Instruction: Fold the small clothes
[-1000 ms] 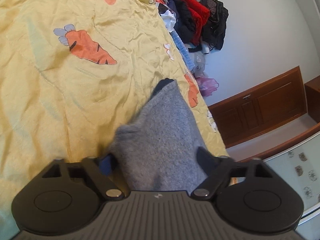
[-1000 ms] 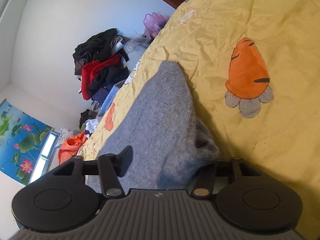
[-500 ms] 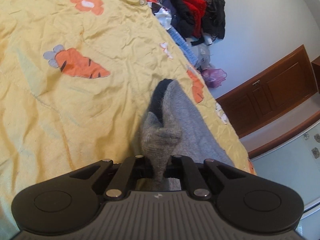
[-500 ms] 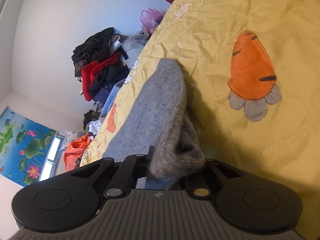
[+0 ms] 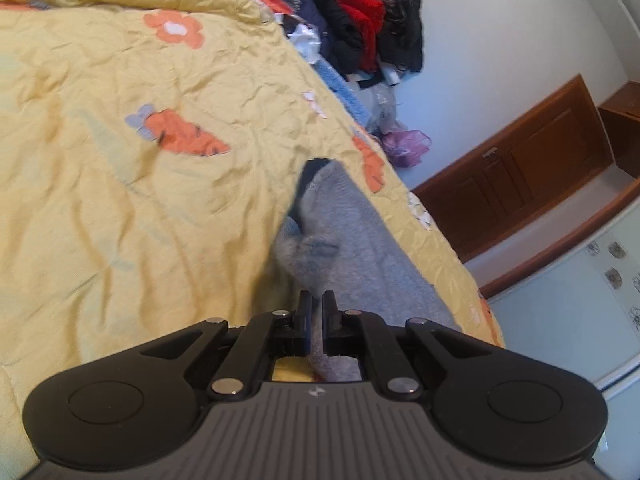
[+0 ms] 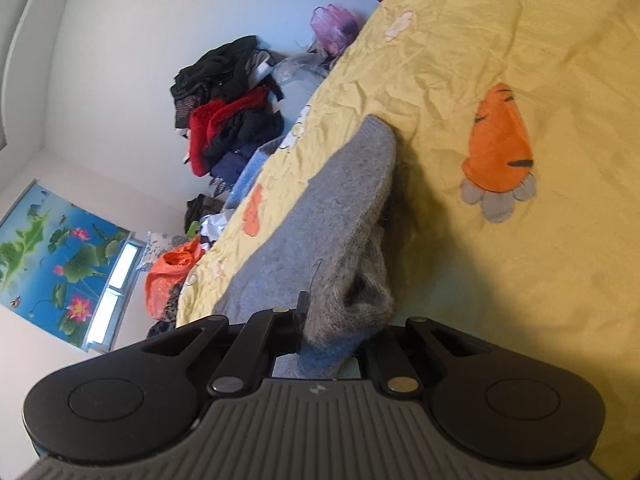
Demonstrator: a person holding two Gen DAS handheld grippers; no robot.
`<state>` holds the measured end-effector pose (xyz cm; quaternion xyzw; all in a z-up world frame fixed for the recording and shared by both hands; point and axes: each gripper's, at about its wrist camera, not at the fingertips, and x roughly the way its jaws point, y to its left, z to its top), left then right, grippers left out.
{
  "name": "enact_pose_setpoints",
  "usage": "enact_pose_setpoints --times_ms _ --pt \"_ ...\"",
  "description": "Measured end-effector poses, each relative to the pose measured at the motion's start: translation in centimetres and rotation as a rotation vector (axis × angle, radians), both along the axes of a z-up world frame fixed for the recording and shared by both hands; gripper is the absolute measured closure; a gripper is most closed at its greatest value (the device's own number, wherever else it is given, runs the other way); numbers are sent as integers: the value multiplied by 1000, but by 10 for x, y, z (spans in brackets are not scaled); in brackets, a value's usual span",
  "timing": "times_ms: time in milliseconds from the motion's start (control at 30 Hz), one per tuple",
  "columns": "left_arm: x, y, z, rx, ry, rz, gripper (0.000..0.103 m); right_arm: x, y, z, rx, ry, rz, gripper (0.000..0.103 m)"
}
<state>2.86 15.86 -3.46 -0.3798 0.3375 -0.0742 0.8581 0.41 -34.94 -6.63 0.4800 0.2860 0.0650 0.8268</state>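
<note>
On the yellow carrot-print bedspread, a small grey knitted garment is lying stretched along the bed's edge, its far end resting flat while its near end is being lifted. Both tools are gripping that near end, one at each corner, which is why the cloth is bunching into ridges just ahead of each camera.

From the left wrist view, the left gripper is showing its jaws drawn almost together, pinching a thin fold of the grey knit between them. From the right wrist view, the right gripper is clamping a thicker wad of the same garment; the fabric is spilling over and hiding one jaw, yet the hold looks firm.

Holding two corners at once is likely meant to keep the edge straight as it is carried over toward the far end, so the fold lands even. The step in hand seems to be the first fold, barely begun.

Beyond the bed, a heap of dark and red clothes is sitting against the wall.
</note>
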Motion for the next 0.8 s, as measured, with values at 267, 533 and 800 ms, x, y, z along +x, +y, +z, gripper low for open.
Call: enact_pose_setpoints --times_ms 267,533,800 --pt "13 5 -30 -57 67 42 59 4 5 -11 -19 31 -18 56" --pt "13 -3 -27 -152 51 141 34 4 3 -27 25 56 -49 53" --pt "-9 -3 -36 -158 46 195 34 -13 2 -29 29 40 -43 56"
